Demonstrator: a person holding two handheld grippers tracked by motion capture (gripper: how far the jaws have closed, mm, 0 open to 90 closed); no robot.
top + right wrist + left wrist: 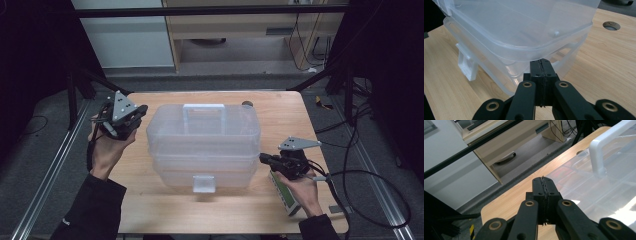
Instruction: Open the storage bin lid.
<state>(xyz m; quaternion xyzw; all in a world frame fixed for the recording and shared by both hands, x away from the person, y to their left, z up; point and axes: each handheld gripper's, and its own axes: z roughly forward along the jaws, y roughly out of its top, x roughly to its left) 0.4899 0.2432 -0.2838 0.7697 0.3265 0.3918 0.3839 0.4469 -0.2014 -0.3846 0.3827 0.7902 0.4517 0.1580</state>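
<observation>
A clear plastic storage box (205, 145) stands in the middle of the wooden table (150, 200), with its lid on, a white handle (203, 107) on top and a white latch (204, 184) at the front. My left gripper (141, 111) is held above the table just left of the box's back corner, shut with nothing in it. In the left gripper view its jaws (544, 180) meet beside the lid (599, 192). My right gripper (262, 158) is shut and empty at the box's right side. Its tips (541, 62) sit right under the lid rim (519, 53); whether they touch it I cannot tell.
A green and white flat device (286, 195) lies under the right hand near the table's front right corner. A round cable hole (247, 104) sits behind the box. Cables (360, 175) loop off the right edge. A wooden cabinet (240, 30) stands beyond the table.
</observation>
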